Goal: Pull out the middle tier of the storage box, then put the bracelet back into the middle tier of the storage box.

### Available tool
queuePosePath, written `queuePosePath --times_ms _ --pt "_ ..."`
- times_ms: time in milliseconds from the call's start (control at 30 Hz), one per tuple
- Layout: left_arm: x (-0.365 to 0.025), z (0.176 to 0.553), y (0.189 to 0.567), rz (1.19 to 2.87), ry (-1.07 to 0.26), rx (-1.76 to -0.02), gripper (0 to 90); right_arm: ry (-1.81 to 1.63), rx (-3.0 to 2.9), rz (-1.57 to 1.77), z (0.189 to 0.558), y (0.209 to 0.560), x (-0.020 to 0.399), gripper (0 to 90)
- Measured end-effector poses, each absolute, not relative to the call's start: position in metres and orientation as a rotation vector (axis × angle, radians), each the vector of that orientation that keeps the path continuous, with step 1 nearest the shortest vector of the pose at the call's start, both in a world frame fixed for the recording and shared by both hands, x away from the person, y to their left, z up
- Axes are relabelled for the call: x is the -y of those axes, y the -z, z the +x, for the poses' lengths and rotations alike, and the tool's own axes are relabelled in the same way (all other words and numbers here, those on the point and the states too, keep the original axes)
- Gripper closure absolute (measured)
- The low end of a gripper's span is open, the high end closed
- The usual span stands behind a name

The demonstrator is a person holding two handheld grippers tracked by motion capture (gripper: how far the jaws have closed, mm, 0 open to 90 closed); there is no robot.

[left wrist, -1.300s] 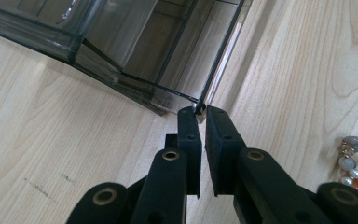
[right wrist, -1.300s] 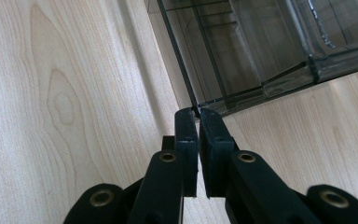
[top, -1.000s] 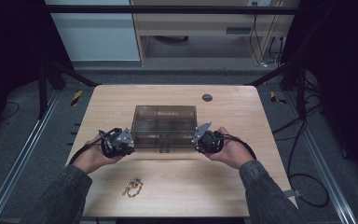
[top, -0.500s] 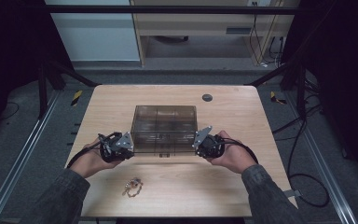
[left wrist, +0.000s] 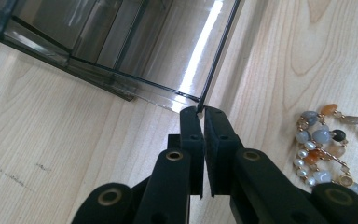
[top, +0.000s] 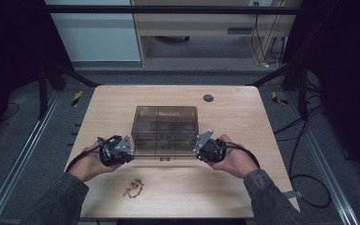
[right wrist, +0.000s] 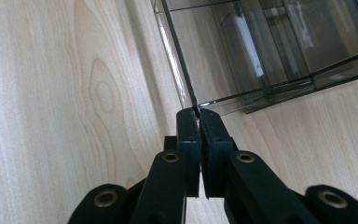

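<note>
Change since earlier frame: both hands drawn slightly toward the table's near edge; box unmoved.

Left gripper (left wrist: 199,111): fingers pressed together, pinching the box's thin front-left corner edge just ahead of the tips, probably to steady or slide it.

Smoked plastic box (top: 165,130): lies between the two grippers, on the wooden table (top: 243,112).

Bead bracelet (left wrist: 328,142): loose, right of the left fingers, untouched.

Right gripper (right wrist: 197,111): fingers likewise closed on the opposite front corner, mirroring the hold.

a bead bracelet (top: 133,187) lies on the wooden table (top: 243,117) — a round grommet (top: 208,98) near its far edge.
</note>
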State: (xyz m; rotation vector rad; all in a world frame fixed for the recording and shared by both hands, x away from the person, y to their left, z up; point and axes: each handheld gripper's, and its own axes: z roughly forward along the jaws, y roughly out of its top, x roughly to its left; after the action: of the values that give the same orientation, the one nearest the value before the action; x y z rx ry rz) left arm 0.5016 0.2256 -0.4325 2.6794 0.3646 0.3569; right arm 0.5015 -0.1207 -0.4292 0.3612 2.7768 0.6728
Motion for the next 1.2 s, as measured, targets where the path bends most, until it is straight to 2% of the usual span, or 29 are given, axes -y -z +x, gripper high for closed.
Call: queuePosePath --times_ms 1200 --pt "-0.227 0.484 0.438 2.677 -0.357 -0.363 87.0 -0.684 -2.791 0.350 0.483 0.434 0.120 88.5"
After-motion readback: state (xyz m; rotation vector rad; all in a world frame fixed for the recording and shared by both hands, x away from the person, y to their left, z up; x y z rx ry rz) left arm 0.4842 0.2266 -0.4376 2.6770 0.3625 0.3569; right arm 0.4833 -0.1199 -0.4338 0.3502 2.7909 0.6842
